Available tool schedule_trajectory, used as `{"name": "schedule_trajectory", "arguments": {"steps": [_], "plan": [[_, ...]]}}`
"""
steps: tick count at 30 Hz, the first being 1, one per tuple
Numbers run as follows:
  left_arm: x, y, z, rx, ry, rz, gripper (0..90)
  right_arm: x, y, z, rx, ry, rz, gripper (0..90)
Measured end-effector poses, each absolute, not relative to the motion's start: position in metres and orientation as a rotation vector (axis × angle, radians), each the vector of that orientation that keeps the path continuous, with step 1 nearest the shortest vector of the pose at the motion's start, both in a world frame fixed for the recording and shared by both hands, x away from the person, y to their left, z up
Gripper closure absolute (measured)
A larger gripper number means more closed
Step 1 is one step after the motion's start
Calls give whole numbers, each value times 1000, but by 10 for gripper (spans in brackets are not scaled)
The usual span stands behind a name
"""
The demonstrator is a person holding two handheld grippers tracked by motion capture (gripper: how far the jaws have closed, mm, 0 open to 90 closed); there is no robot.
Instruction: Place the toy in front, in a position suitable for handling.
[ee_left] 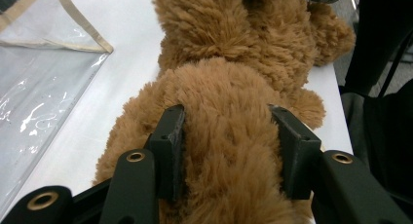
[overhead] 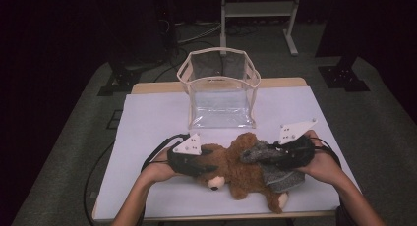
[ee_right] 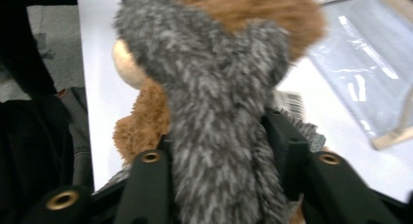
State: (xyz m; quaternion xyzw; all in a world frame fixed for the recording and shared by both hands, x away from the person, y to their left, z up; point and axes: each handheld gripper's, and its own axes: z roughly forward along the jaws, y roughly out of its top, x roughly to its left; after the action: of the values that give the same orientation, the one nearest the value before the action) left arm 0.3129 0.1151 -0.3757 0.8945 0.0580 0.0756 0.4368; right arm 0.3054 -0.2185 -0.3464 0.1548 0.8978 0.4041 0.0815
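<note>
A brown teddy bear [overhead: 236,169] lies on the white table, its head toward the left and its feet toward the front right. A grey fuzzy garment [overhead: 275,172] covers its lower body. My left gripper [overhead: 209,168] is shut on the bear's head, and in the left gripper view brown fur [ee_left: 229,136] bulges between the two black jaws. My right gripper [overhead: 268,155] is shut on the grey garment [ee_right: 219,126], which fills the gap between its jaws in the right gripper view.
A clear plastic bag [overhead: 220,91] with beige trim stands open just behind the bear at mid-table. The table's front edge [overhead: 216,217] runs close below the bear. A metal stand [overhead: 258,14] is on the floor beyond the table.
</note>
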Motion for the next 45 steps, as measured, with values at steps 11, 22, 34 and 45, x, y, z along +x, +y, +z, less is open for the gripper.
{"name": "schedule_trajectory", "arguments": {"steps": [11,22,34,45], "plan": [[311,116,-376,2221,150,192,492,292,-223,-331,415,2594,1180,452],[309,117,-375,2232,111,196,502,288,-226,-328,429,2618,1187,706],[308,116,-376,2229,105,203,505,324,-224,-328,534,2709,1166,743],[307,116,-377,2236,100,211,490,323,-139,-331,256,2836,1084,735]]}}
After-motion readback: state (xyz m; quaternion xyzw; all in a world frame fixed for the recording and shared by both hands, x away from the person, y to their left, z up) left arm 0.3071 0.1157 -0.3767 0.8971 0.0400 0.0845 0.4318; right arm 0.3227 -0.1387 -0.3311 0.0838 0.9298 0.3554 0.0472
